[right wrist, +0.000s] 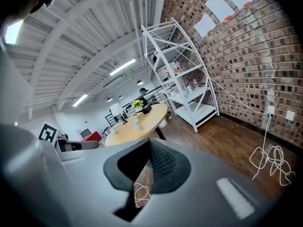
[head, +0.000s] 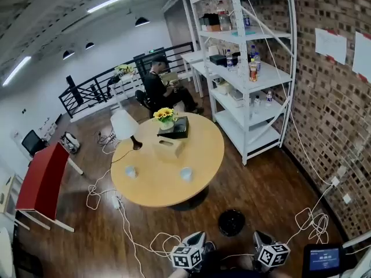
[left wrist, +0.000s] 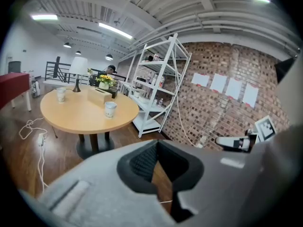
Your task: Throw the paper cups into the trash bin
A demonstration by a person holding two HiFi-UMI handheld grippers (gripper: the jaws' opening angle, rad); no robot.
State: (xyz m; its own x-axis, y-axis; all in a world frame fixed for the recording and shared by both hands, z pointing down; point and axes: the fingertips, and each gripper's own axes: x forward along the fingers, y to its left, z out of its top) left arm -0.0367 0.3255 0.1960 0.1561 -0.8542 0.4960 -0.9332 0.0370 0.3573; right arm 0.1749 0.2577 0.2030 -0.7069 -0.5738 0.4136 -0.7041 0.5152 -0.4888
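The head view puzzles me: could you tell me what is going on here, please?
Someone holds two grippers; the left gripper and the right gripper are both shut and empty, short of the round table. Two paper cups stand on it, untouched. A black bin sits on the floor between the table and the grippers.

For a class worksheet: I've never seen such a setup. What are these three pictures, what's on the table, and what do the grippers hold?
No robot: a person holds a two-jaw gripper in each hand. One picture comes from a camera on the person's head, looking down; the left gripper and right gripper show at its bottom edge. The other two come from cameras riding on the grippers. The round table carries two paper cups, a lamp, a tissue box and flowers. Both grippers are shut and empty.
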